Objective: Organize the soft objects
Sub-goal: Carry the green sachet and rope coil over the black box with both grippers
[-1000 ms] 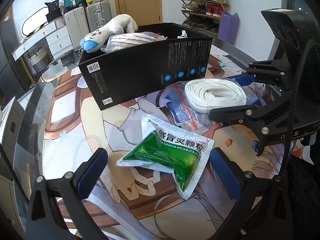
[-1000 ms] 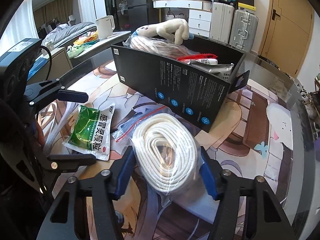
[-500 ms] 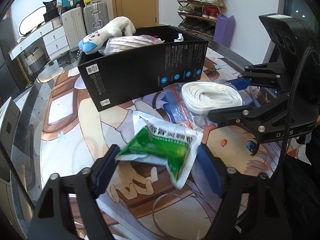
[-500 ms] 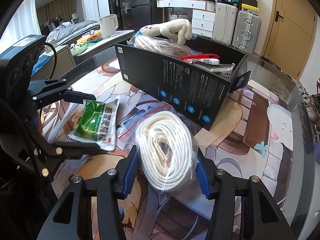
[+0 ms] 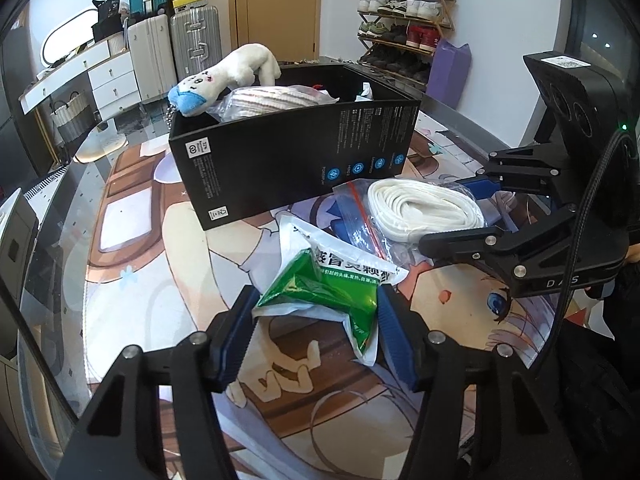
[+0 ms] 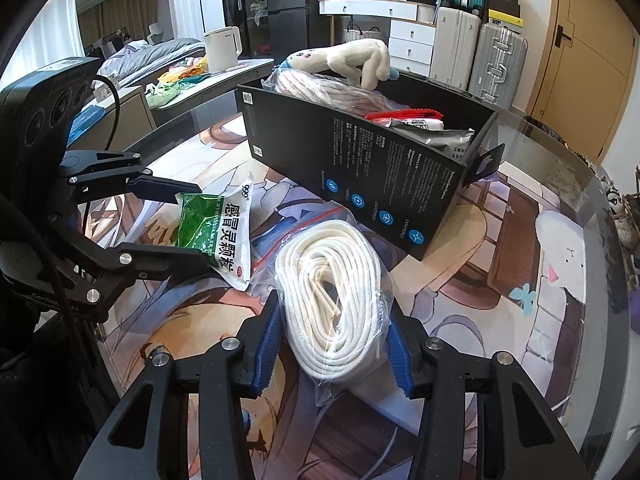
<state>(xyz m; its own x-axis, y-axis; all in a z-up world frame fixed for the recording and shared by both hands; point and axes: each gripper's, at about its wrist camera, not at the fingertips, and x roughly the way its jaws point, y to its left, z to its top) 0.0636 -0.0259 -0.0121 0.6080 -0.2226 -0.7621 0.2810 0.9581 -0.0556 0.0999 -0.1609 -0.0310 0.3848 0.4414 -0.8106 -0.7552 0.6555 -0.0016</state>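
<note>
- Two tools are loaded: the left tool (image 5: 316, 316) is clamped on the crumpled green-and-white medicine sachet (image 5: 324, 284), lifted just off the bench (image 5: 132, 280)
- right tool (image 6: 334, 344) squeezes the bagged coil of white rope (image 6: 332, 292), near the black cardboard box (image 6: 360, 168)
- slippery film may slide out; the crowded box, plush toy (image 6: 344, 58) on top, could spill

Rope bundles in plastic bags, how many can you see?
2. One white rope bundle sits between the right gripper jaws on the mat. One pinkish rope bundle lies in the black box under the plush toy. The box may hide more.
</note>
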